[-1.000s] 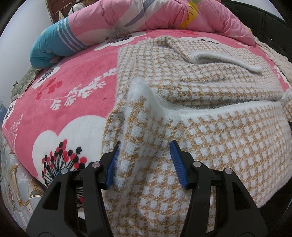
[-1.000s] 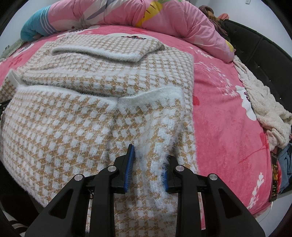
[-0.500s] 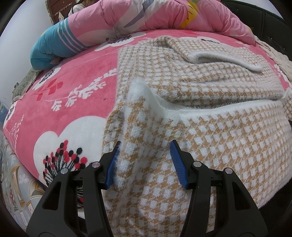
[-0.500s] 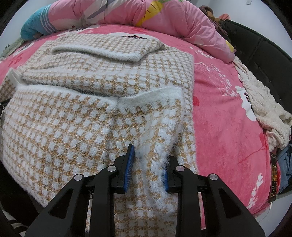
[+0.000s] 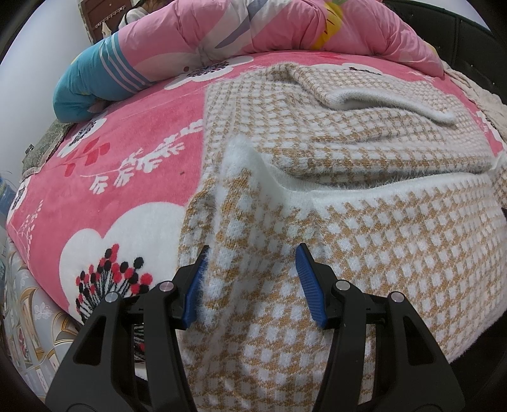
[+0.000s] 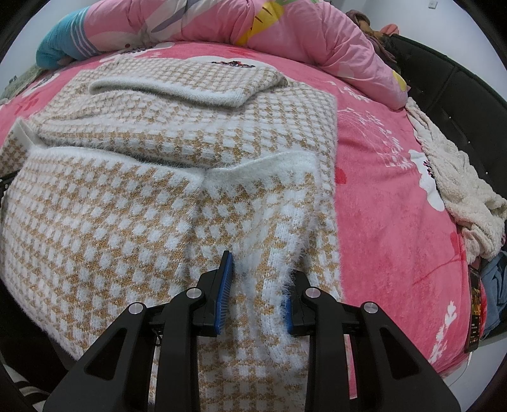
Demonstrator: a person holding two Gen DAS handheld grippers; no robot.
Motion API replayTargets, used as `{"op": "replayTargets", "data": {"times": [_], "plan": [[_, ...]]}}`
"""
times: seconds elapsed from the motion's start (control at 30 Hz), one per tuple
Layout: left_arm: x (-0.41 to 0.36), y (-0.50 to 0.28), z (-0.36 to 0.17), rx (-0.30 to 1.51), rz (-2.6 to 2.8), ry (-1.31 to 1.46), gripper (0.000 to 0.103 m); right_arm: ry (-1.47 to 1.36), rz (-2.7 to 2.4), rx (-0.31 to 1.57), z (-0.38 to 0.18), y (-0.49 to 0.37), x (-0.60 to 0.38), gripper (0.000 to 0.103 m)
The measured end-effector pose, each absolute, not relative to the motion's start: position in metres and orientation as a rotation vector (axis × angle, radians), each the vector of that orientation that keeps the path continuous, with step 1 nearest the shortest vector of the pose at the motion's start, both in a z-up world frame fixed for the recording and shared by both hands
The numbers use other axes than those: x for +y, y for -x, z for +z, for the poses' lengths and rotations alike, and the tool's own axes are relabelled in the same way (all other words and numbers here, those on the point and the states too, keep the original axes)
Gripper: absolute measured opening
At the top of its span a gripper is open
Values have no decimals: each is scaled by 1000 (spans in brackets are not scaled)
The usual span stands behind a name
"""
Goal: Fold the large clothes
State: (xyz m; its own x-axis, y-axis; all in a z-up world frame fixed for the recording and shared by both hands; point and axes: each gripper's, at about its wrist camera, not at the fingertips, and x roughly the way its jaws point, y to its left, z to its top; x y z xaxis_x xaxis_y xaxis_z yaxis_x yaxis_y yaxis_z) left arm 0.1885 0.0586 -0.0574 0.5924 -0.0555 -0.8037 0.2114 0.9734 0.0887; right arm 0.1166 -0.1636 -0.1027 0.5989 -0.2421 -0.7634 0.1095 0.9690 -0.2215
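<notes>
The checked sweater (image 5: 364,247) is lying spread across the pink floral blanket (image 5: 126,177), its far part already doubled over itself and its near hem hanging off the bed edge toward both grippers. The left gripper (image 5: 252,279) is sitting with its jaws parted around the sweater's near left corner; the blue pads (image 5: 309,285) are standing on either side of a raised ridge of knit, the left pad brushing the fuzzy edge and the right pad clear of the fabric, so nothing is being pinched yet. The right gripper (image 6: 256,291) is straddling the near right corner in the same way in the right wrist view, jaws apart, with the white fluffy side edge (image 6: 285,253) of the sweater (image 6: 126,222) running up between its pads.

Judging by this, the step in hand is taking hold of the two bottom corners for the next fold, and the task looks roughly half done. The next move is calling for both grippers to close firmly on the knit, then lift and carry the hem forward, away from the person, laying it over the white ribbed band (image 5: 396,190) just ahead of the fingers. The fabric is thick and fuzzy, so a shallow bite may be slipping off; pushing a little deeper before closing seems wise.

Far ahead, a pink quilt (image 5: 269,28) is bunched along the bed; right of the right gripper, a cream towel-like cloth (image 6: 456,177) is lying.
</notes>
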Motion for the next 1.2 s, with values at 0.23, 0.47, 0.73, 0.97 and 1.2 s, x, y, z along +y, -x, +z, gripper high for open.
{"op": "replayTargets", "data": {"times": [0.23, 0.47, 0.73, 0.97, 1.2], "plan": [[60, -190, -58, 925, -152, -183, 52, 158, -205, 907, -103, -116, -164, 27], [54, -188, -58, 924, -149, -183, 52, 158, -205, 907, -103, -116, -165, 27], [50, -186, -58, 923, -146, -183, 52, 159, -204, 908, -102, -116, -165, 27], [48, -185, -58, 922, -143, -182, 52, 161, -216, 910, -102, -114, -169, 34], [47, -183, -58, 922, -139, -180, 52, 157, -204, 918, -101, -115, -177, 35]]}}
